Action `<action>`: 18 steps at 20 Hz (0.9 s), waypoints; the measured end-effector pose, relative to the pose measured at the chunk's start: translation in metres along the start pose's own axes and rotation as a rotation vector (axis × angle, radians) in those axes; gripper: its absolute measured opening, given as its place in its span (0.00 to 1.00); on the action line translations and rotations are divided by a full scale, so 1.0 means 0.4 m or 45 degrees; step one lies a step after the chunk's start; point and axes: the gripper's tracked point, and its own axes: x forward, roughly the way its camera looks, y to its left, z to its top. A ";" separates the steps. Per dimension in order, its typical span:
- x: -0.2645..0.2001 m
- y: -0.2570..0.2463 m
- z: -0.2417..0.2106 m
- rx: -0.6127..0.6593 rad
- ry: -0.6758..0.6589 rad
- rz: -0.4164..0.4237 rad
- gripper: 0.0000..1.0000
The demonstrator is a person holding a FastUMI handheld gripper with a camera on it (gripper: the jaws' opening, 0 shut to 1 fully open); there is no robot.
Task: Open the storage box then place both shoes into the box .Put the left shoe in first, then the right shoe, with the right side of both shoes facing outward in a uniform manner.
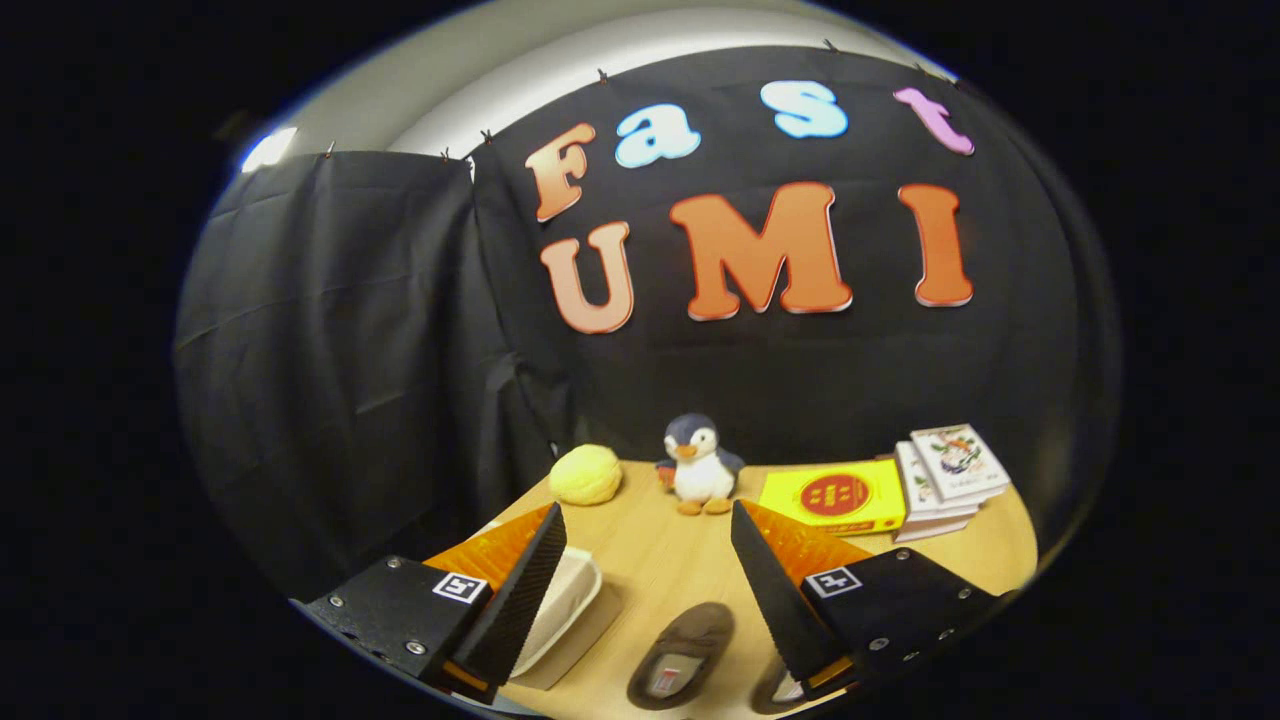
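Wooden table below; gripper hovers, fingers spread wide above shoe

We take the penguin toy as landmark, standing at the far edge of the table against the booth wall. Left of it lies a round cushion; right of it a flat box, then a stack of books. Before it, nearer us, the gripper holds its fingers apart above the table. The storage box lies behind the left finger, one shoe between the fingers, the other shoe under the right finger.
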 end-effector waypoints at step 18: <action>0.138 0.216 -0.457 0.589 0.687 0.444 0.97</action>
